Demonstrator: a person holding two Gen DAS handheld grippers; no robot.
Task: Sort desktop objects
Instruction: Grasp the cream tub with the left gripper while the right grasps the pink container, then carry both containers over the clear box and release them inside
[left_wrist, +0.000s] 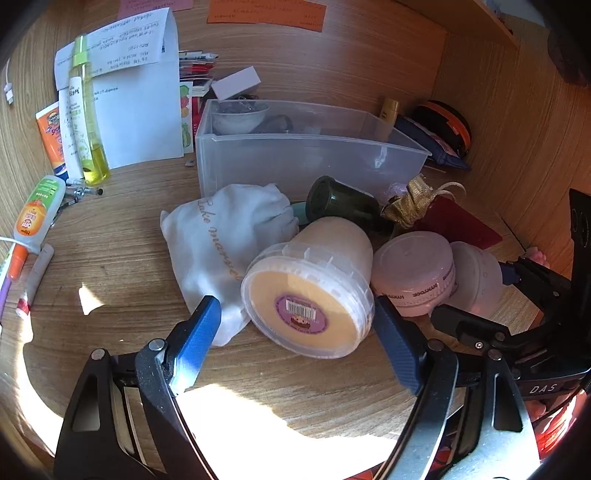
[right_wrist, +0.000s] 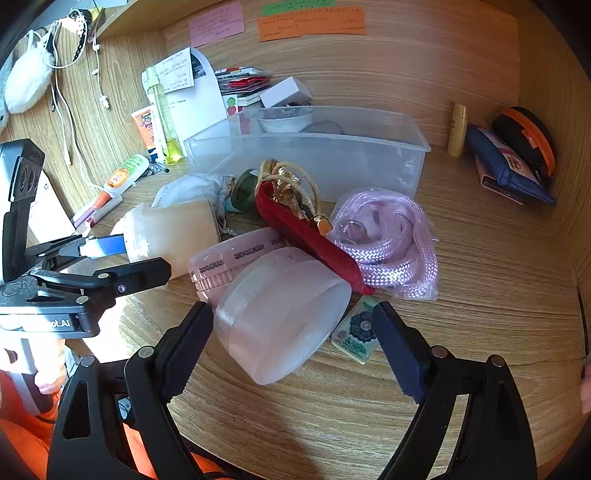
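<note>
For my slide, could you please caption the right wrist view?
Open right gripper straddles a frosted jar lying before the clear bin.

The desk (right_wrist: 461, 258) was wood-grain laminate, matt, with fine streaks. At its back edge stood a bin (left_wrist: 310, 162) of frosted, translucent plastic, smooth. Near the middle, a white pouch (left_wrist: 221, 243) looked like soft, matt cloth, creased. A cream tub (left_wrist: 310, 291) had a cloudy plastic wall and a glossy paper label. The pink jar (right_wrist: 273, 314) was frosted plastic, semi-matt. A red pouch (right_wrist: 306, 236) looked velvety, tied with shiny gold ribbon. A pink cord (right_wrist: 388, 240), braided and satiny, lay in glossy clear wrap. The left gripper's pads (left_wrist: 199, 332) were smooth blue plastic; the right's (right_wrist: 402, 350) black and ridged.
</note>
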